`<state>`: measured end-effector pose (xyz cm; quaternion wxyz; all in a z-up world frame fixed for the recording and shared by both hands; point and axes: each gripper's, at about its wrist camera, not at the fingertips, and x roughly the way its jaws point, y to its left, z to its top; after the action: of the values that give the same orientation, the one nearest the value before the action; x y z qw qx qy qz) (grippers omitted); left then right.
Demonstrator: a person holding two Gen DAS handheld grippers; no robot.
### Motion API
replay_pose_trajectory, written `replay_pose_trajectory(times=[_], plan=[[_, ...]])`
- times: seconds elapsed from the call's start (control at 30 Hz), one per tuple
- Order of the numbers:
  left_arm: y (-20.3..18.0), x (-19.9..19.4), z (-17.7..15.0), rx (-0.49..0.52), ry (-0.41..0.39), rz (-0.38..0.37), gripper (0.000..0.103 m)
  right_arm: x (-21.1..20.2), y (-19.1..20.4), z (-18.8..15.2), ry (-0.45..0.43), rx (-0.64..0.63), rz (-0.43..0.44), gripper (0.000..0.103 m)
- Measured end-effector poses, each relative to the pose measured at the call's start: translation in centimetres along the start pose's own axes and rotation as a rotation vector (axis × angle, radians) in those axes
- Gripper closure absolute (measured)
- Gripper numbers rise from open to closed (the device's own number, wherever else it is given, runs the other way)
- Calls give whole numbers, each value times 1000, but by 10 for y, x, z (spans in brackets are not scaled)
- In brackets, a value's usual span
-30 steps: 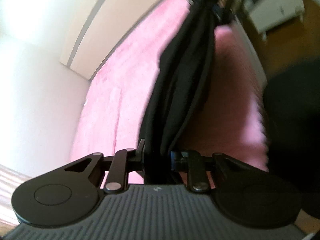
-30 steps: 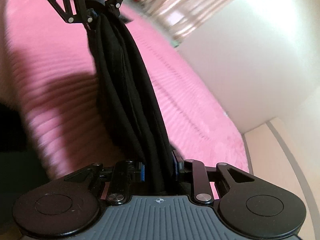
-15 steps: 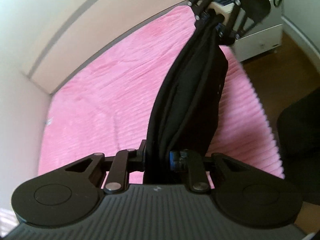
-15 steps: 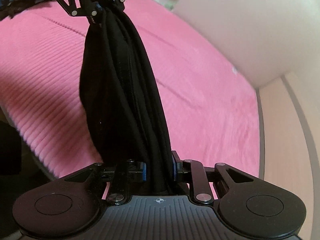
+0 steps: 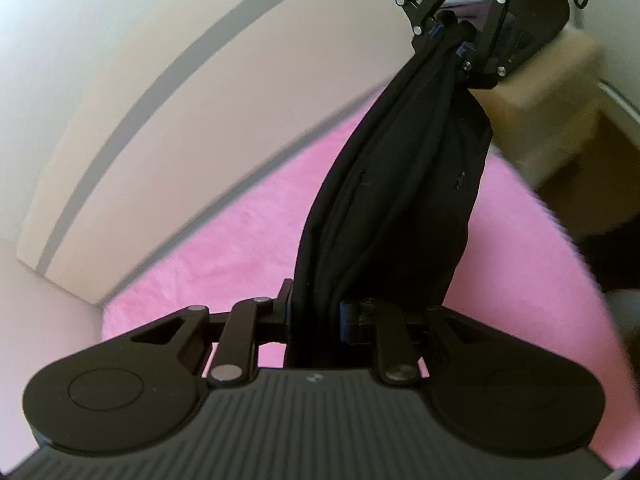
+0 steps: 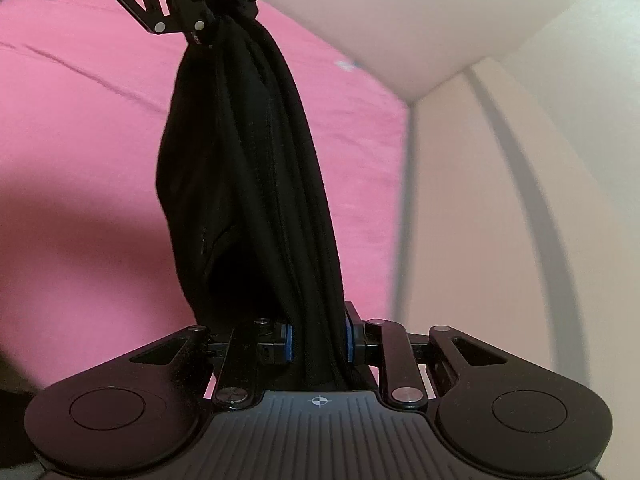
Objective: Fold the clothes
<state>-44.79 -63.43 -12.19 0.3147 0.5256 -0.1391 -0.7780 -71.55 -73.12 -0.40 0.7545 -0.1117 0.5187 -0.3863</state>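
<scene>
Black garment (image 5: 400,200) hangs bunched between both grippers above the pink bed (image 5: 224,264). Left wrist view: the left gripper (image 5: 314,316) has its fingers clamped on one end, the right gripper (image 5: 452,38) on the other; no readable writing. Right wrist view: the right gripper (image 6: 318,338) pinches the cloth (image 6: 248,184), folds hiding its shape; the left gripper (image 6: 214,20) is cut off at the frame's top.

Plain black garment (image 5: 400,200), black grippers with blue pads (image 6: 286,343), bright pink ribbed bedcover (image 5: 224,256), cream wall panel with grey stripe (image 5: 160,80) at ten o'clock.
</scene>
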Motion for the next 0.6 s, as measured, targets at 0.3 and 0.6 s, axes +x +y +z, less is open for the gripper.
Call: replay_pose_trajectory(times=[0.3, 0.6], plan=[[10, 228, 67, 70, 24, 170, 85, 181, -2, -118, 22, -65, -82, 80], [-77, 331, 27, 49, 212, 27, 73, 187, 23, -149, 119, 75, 129, 35]])
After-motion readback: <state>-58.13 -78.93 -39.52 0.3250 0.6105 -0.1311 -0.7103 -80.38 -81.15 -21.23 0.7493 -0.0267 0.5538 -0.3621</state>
